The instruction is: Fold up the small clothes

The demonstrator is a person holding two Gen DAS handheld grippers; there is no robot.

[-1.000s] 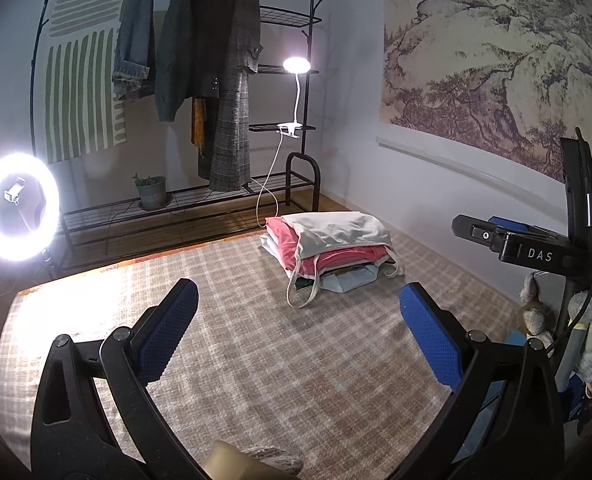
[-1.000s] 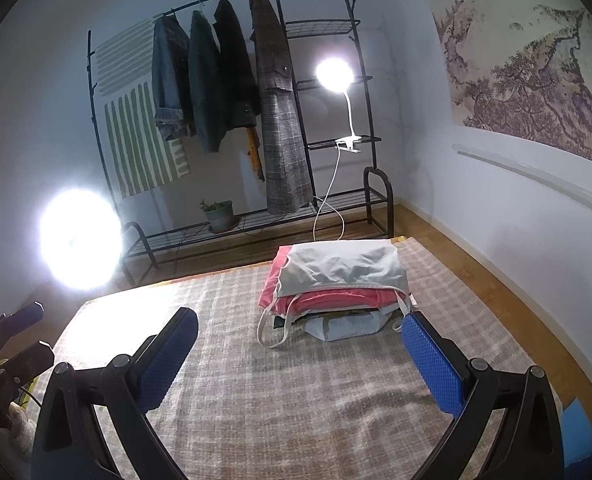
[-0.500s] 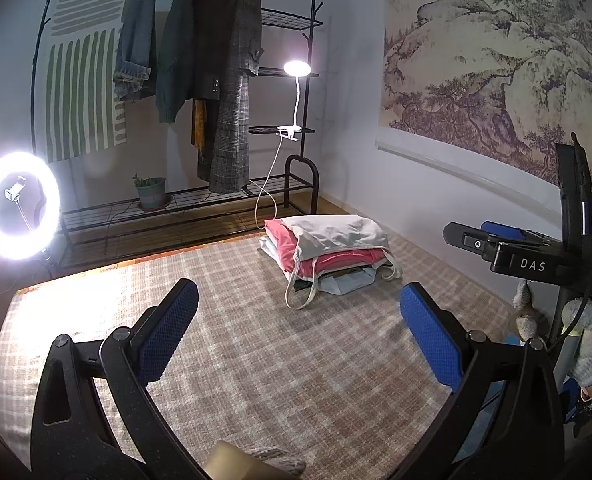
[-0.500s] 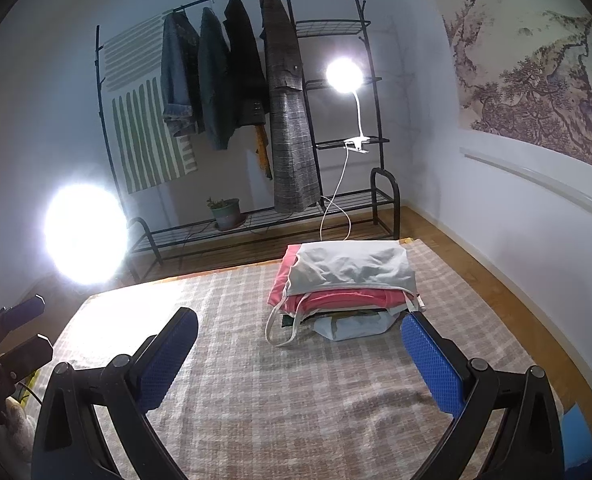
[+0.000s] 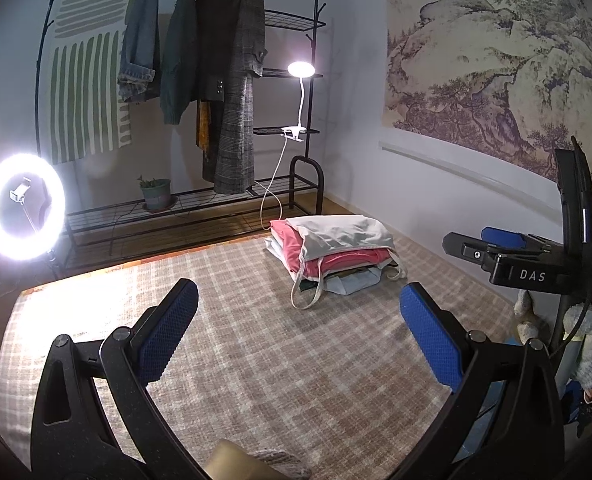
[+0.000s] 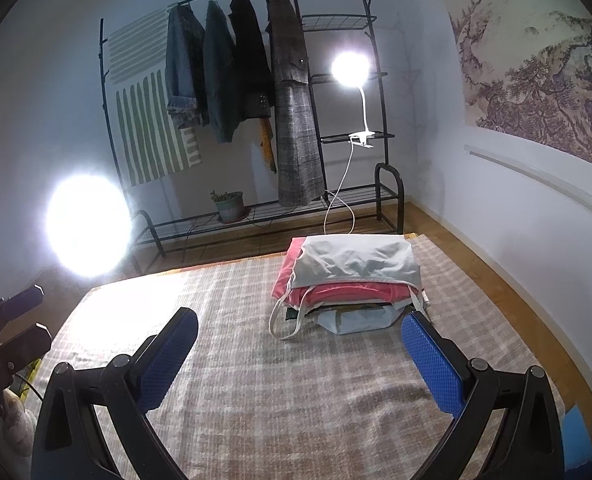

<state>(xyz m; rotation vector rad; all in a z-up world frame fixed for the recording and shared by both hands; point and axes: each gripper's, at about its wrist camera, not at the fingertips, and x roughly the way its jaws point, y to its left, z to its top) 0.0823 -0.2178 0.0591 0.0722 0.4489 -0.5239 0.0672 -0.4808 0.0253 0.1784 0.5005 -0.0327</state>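
A stack of folded small clothes (image 5: pixel 336 256) lies on the far right of a checked beige rug (image 5: pixel 255 360). A white garment with loose straps is on top, a red one under it, pale ones below. The stack also shows in the right wrist view (image 6: pixel 356 280). My left gripper (image 5: pixel 296 336) is open and empty, above the rug, short of the stack. My right gripper (image 6: pixel 300 352) is open and empty, its right pad (image 6: pixel 432 364) near the stack's front corner. The right gripper also shows in the left wrist view (image 5: pixel 496 248), to the right.
A black clothes rack (image 5: pixel 215 100) with hanging coats stands at the back wall, with a clip lamp (image 5: pixel 300 69) and a potted plant (image 5: pixel 155 194). A ring light (image 5: pixel 21 206) stands at the left. A white wall with a landscape painting (image 5: pixel 496 60) runs along the right.
Both views have shifted slightly: the stack sits a little farther from both grippers. In the left wrist view the right gripper has drifted slightly up and left. Both grippers stay open.
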